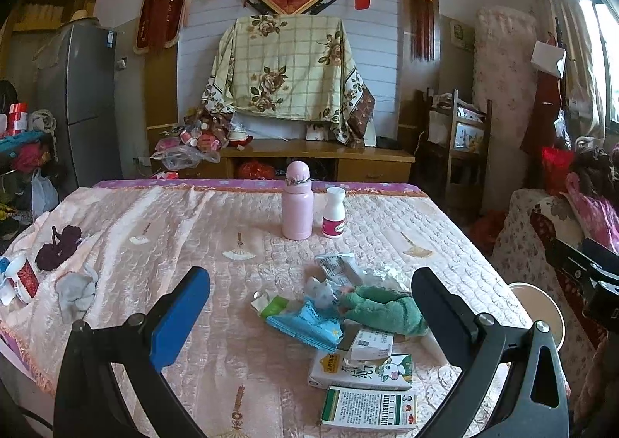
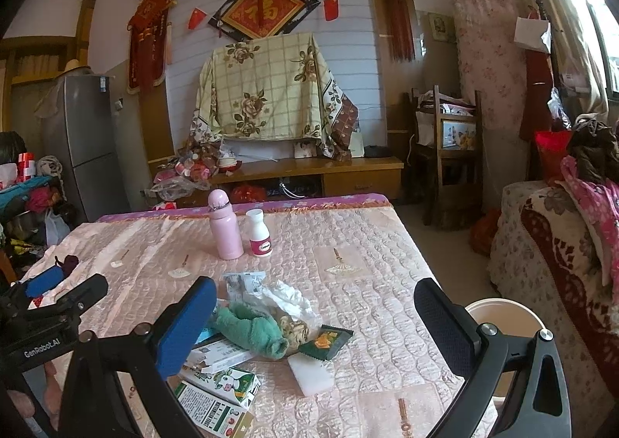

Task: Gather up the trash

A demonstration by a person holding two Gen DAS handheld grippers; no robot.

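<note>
A heap of trash lies on the pink quilted table (image 1: 162, 213): a blue wrapper (image 1: 305, 324), crumpled packets (image 1: 336, 268), a green cloth (image 1: 387, 308), a milk carton (image 1: 361, 370) and a green-and-white medicine box (image 1: 369, 409). My left gripper (image 1: 309, 306) hovers open over the heap with nothing between its fingers. In the right wrist view the green cloth (image 2: 251, 329), a dark snack wrapper (image 2: 327, 341), crumpled plastic (image 2: 286, 299) and a white block (image 2: 311, 374) show. My right gripper (image 2: 315, 318) is open above them, empty. The left gripper's body (image 2: 46, 318) appears at the left edge.
A pink bottle (image 1: 297, 202) and a white pill bottle (image 1: 334, 212) stand at the table's far side. A grey sock (image 1: 77, 293), a dark cloth (image 1: 58, 246) and a red-and-white cup (image 1: 23, 277) lie left. A white bin (image 2: 503, 318) sits off the right edge beside a sofa (image 2: 549, 244).
</note>
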